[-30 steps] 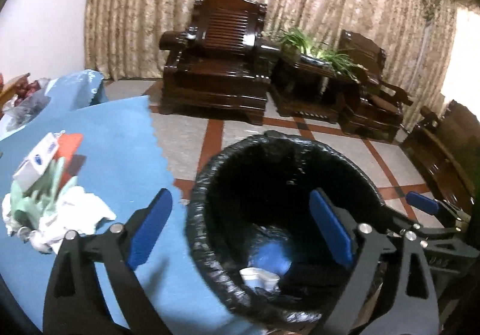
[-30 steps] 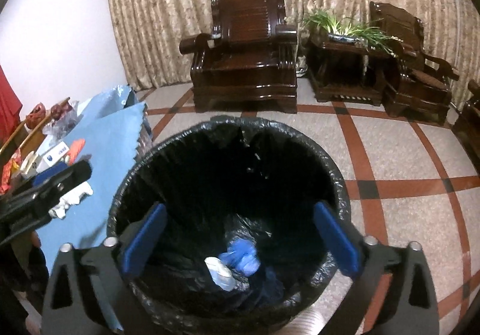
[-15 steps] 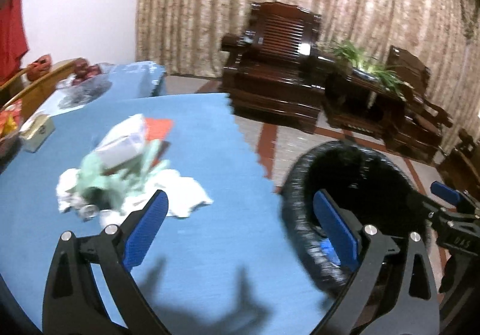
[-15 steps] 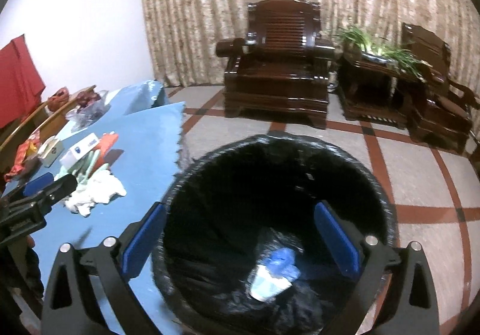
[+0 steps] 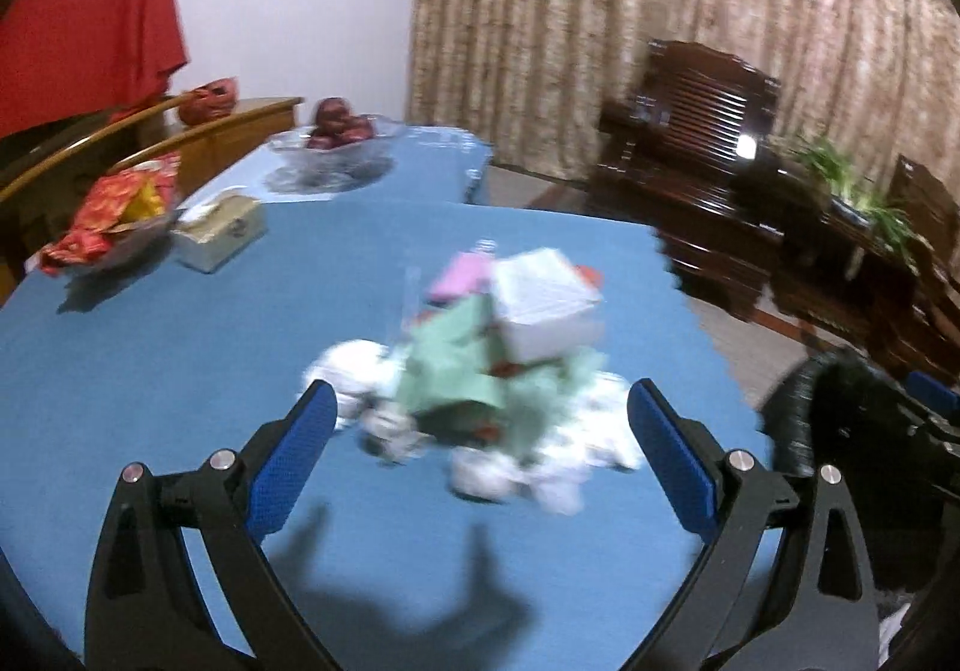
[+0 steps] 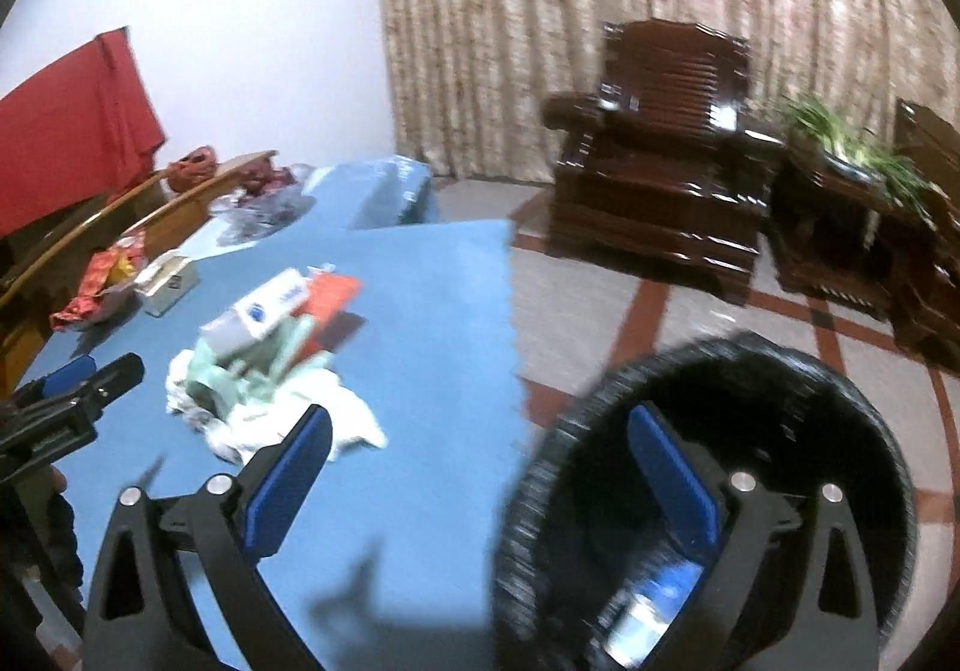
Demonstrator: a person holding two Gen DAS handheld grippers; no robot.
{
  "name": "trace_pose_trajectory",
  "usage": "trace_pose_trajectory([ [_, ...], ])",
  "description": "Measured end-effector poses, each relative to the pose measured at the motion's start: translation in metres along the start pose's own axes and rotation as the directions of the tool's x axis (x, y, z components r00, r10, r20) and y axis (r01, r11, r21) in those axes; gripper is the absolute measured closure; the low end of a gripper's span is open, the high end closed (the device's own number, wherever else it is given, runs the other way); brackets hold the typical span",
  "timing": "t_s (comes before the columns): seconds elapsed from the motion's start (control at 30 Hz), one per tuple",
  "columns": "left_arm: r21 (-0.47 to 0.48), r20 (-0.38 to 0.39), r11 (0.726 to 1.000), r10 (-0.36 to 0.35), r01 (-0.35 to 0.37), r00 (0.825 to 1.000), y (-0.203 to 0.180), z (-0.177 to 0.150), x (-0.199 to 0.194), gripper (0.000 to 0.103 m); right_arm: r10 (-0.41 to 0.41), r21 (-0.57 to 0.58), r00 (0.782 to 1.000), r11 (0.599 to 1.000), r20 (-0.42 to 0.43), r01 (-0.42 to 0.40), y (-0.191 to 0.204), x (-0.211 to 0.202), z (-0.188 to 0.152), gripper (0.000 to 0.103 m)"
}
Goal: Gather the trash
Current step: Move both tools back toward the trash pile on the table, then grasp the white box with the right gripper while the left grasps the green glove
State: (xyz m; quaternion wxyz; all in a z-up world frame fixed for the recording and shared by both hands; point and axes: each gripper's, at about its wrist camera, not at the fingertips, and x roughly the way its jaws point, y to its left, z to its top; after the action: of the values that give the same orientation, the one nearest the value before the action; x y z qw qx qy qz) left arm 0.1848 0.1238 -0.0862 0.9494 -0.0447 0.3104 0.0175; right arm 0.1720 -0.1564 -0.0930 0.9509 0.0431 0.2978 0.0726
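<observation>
Left gripper (image 5: 480,446) spread wide, empty, facing the trash (image 5: 480,371); best to drop low, straddle one piece, squeeze.

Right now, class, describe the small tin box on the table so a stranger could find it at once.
Start at the blue tablecloth. Along its far left side, a foil-wrapped snack dish sits beside the pale tin box. It is the only hard-edged rectangular container there, apart from the trash pile at the centre.

Blur leaves the white box's (image 6: 270,305) blue printing unreadable; no other text shows.
</observation>
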Motion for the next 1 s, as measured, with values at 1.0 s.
trace_pose_trajectory([
  [1.0,-0.094,-0.058,0.987,0.125,-0.130,0.990,0.113,0.013,0.069,0.008,0.147,-0.195,0.989,0.969,-0.031,-0.150,0.162,0.136,0.016,0.022],
])
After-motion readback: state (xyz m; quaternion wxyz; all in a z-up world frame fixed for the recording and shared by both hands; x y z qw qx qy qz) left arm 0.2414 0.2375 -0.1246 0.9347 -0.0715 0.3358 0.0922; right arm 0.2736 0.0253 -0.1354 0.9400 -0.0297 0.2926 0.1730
